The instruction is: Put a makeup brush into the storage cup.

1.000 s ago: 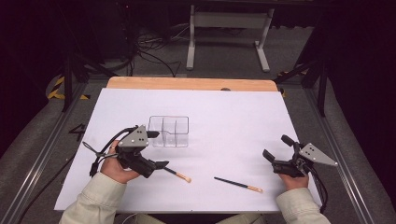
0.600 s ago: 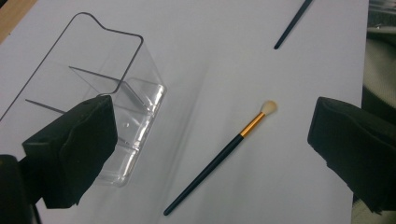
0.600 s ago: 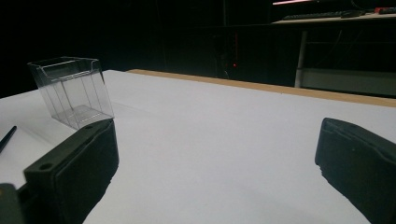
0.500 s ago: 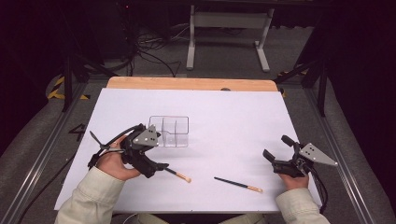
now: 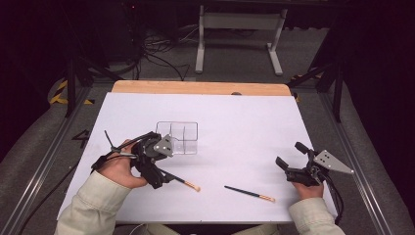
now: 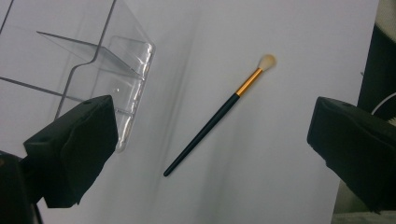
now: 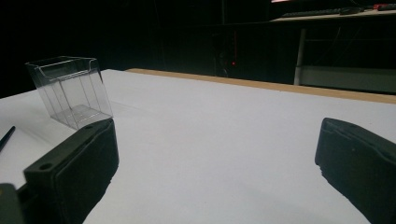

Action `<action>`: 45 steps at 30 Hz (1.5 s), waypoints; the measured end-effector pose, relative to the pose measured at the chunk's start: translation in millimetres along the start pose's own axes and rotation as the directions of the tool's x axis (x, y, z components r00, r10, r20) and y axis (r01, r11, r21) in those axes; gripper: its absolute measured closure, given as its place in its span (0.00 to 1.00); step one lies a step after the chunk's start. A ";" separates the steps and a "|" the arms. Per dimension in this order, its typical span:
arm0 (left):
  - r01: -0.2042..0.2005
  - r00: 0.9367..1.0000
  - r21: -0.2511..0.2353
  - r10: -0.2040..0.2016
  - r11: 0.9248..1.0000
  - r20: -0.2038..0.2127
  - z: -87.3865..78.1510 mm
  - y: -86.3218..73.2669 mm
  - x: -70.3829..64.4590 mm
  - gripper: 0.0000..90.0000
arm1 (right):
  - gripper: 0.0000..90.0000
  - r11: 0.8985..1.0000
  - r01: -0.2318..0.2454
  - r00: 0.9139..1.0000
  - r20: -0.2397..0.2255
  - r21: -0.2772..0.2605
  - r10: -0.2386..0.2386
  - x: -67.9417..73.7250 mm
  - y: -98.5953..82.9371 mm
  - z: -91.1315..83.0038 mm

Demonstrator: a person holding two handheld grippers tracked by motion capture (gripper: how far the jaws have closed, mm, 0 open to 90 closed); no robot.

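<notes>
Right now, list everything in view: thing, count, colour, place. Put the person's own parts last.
Brushes: two, black handles with gold bands and pale tips; one lies near the left gripper, one lies near the front edge, right of centre.
Organizer: one, clear, with compartments, left of centre on the table.
Table: one, white top with a wooden strip at the far edge.
Frame: one, grey, on the floor behind the table.
Left gripper: black, open, above the near brush.
Right gripper: black, open, at the table's right.
</notes>
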State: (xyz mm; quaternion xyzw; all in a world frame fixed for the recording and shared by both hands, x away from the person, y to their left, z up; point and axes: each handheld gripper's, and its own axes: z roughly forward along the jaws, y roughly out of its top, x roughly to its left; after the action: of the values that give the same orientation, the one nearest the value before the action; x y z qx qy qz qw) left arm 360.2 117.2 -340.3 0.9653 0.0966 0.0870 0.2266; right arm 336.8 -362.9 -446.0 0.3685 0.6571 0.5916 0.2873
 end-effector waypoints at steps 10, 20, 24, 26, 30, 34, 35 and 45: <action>-0.011 1.000 0.062 0.010 0.998 0.019 3.2 2.3 0.9 0.04 | 0.00 1.000 -0.002 1.000 0.003 0.005 0.002 -0.4 -0.4 0.1; -0.032 0.999 0.102 0.030 0.994 0.024 14.9 6.2 0.2 0.04 | 0.00 1.000 -0.003 1.000 0.002 0.004 0.003 -0.5 -0.4 0.1; -0.038 0.999 0.119 0.034 0.992 0.038 20.5 6.1 0.8 0.06 | 0.00 1.000 -0.004 1.000 0.002 0.004 0.004 -0.5 -0.4 0.1; -0.040 0.998 0.134 0.034 0.990 0.049 26.6 6.1 1.3 0.06 | 0.00 1.000 -0.003 1.000 0.001 0.004 0.003 -0.5 -0.4 0.1; -0.056 0.997 0.148 0.048 0.987 0.060 35.6 7.7 0.4 0.07 | 0.00 1.000 -0.004 1.000 0.001 0.005 0.004 -0.6 -0.4 0.3; -0.063 0.997 0.151 0.054 0.987 0.060 41.3 8.7 0.2 0.07 | 0.00 1.000 -0.003 1.000 0.002 0.006 0.003 -0.6 -0.5 0.3; -0.061 0.997 0.154 0.052 0.986 0.061 43.0 8.6 0.1 0.07 | 0.00 1.000 -0.002 1.000 0.002 0.007 0.002 -0.5 -0.6 0.4; -0.071 0.995 0.195 0.056 0.978 0.084 60.7 8.5 -0.4 0.07 | 0.00 1.000 -0.002 1.000 0.004 0.007 0.002 -0.6 -0.6 0.4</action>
State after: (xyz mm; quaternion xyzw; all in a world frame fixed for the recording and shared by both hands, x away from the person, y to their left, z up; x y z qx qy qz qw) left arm 373.9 84.1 -390.0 0.9883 0.0649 0.0465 0.1302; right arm 337.4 -363.1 -446.6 0.3712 0.6582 0.5889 0.2866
